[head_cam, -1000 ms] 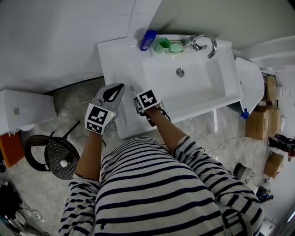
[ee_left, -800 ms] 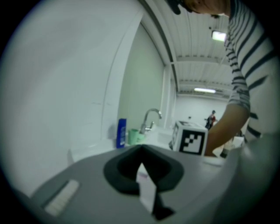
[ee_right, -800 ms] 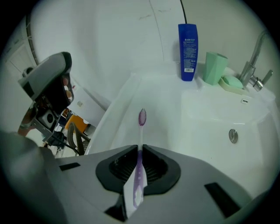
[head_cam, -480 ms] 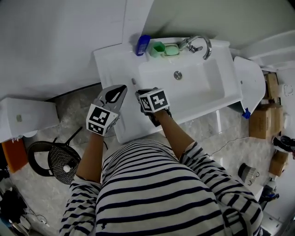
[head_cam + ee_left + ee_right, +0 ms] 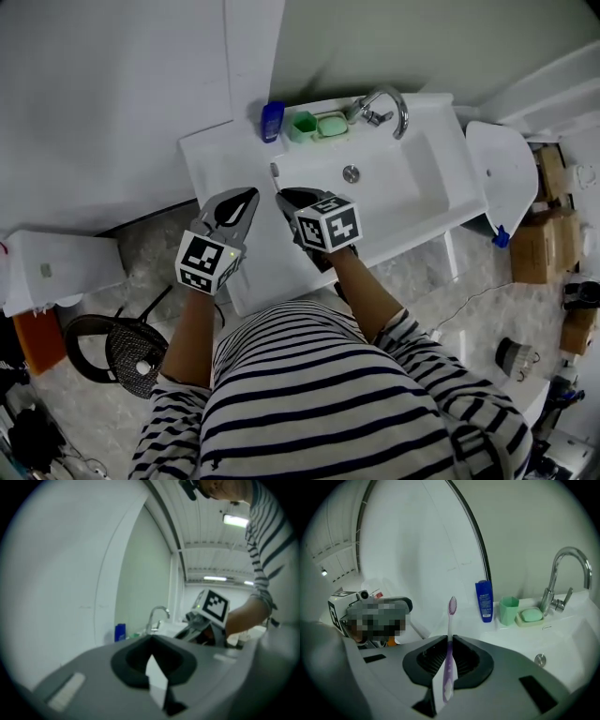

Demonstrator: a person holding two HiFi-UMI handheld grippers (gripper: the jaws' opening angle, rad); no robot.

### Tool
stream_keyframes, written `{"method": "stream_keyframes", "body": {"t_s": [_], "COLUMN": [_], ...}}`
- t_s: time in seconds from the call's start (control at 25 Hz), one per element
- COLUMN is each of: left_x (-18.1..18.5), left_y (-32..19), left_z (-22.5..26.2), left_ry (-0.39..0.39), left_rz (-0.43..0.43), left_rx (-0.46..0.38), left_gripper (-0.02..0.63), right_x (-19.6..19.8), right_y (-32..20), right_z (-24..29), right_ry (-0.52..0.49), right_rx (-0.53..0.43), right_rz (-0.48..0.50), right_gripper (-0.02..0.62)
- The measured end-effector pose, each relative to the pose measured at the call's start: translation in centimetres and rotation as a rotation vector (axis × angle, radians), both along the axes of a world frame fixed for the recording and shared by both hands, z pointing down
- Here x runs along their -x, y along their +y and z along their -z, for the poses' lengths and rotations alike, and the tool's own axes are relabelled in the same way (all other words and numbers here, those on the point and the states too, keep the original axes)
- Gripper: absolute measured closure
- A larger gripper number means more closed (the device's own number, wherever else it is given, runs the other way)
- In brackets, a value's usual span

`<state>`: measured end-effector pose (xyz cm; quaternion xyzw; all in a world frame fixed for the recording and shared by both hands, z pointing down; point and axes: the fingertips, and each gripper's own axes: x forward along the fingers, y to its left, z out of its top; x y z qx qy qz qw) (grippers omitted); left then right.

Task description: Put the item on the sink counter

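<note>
clamping toothbrush [image 5: 450, 620], right claw [image 5: 285, 199] over sink counter [image 5: 214, 157]

A bathroom: a white ceramic washbasin [image 5: 412, 202] with a curved chrome tap [image 5: 382, 101], a green soap dish [image 5: 331, 125] and a blue bottle [image 5: 272, 120] along its far edge.

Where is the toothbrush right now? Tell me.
Right gripper view, centre: the toothbrush stands clamped in the right claw, bristles up, over the sink counter, left of the blue bottle.

A blue bottle [image 5: 272, 120] stands upright against the wall [image 5: 112, 84]. A green cup [image 5: 301, 125] is just beside it, then a soap dish [image 5: 331, 125] holding a green bar, then a chrome faucet [image 5: 382, 105]. Cardboard boxes [image 5: 539, 248] sit on the floor [image 5: 422, 267].
</note>
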<state>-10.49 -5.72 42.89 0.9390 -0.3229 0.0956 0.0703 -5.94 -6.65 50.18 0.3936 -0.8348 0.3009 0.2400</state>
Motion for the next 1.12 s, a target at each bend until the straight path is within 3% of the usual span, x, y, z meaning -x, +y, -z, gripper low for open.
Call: {"method": "stream_keyframes", "body": {"t_s": [1.12], "left_x": [-10.6], "left_y": [-6.0], "left_z": [3.4], "left_ry": [0.015], "left_rz": [0.002], "left_rx": [-0.04], "left_gripper": [0.6], "right_x": [-12.1], "right_y": [-9.3], "right_z": [13.5], "right_ry": [-0.325], "right_rx": [-0.552], "right_rz": [-0.059], "right_gripper": [0.558]}}
